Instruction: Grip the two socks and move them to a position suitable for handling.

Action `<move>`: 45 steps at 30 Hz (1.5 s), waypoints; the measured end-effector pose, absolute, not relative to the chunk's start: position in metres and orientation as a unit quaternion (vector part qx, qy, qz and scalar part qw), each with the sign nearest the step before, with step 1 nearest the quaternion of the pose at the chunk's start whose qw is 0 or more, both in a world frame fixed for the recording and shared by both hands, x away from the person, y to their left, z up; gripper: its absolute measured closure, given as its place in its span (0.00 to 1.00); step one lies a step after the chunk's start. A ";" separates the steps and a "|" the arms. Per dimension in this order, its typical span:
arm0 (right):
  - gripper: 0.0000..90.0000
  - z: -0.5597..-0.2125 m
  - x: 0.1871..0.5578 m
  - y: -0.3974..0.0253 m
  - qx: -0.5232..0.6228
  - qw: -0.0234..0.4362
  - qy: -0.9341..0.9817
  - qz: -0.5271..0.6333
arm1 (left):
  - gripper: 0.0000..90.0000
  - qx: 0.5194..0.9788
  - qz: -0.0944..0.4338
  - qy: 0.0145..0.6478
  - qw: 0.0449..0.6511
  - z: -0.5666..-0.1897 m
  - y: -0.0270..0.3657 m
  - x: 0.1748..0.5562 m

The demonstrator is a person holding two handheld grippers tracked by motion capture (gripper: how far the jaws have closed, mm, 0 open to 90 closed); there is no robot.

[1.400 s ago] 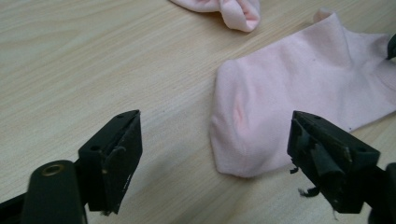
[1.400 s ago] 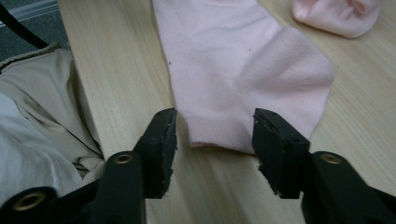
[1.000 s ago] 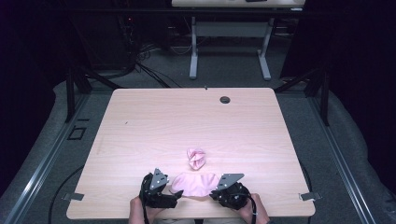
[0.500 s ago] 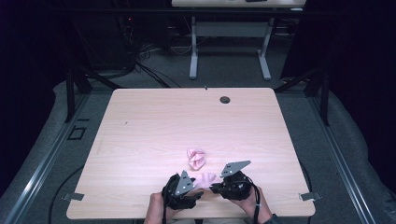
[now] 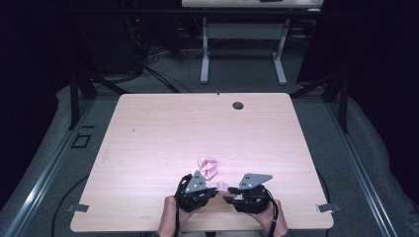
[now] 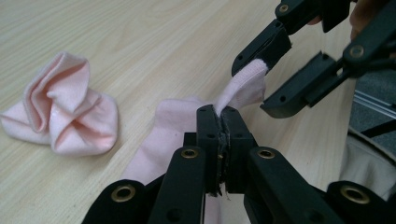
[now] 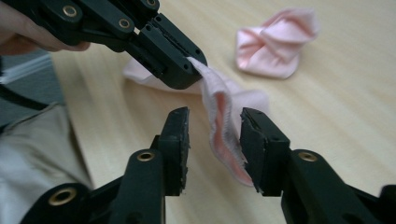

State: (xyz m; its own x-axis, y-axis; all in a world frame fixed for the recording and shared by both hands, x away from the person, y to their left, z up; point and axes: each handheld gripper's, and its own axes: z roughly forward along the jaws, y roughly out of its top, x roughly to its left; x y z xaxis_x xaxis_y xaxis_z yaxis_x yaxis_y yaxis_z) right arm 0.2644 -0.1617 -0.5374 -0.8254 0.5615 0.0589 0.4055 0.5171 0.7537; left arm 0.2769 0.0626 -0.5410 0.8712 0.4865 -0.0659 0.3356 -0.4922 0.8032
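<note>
A loose pink sock is held just above the wooden table near its front edge. My left gripper is shut on the sock's edge. My right gripper is open, and the sock's cuff hangs between its jaws, close to the right-hand one. In the high view the left gripper and the right gripper nearly meet, tip to tip. A second pink sock, bunched into a ball, lies just behind them.
A dark round grommet hole sits near the table's far edge. Another desk stands behind on the grey floor. The person's trousers are close under the front edge.
The left gripper has moved right toward the right gripper. The sock that lay spread between them is now bunched into a short fold. The balled sock has not moved.
</note>
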 end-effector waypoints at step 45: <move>0.95 -0.493 0.256 -0.200 0.372 0.056 0.830 0.412 | 0.95 0.863 0.025 0.286 0.417 -0.525 0.099 0.250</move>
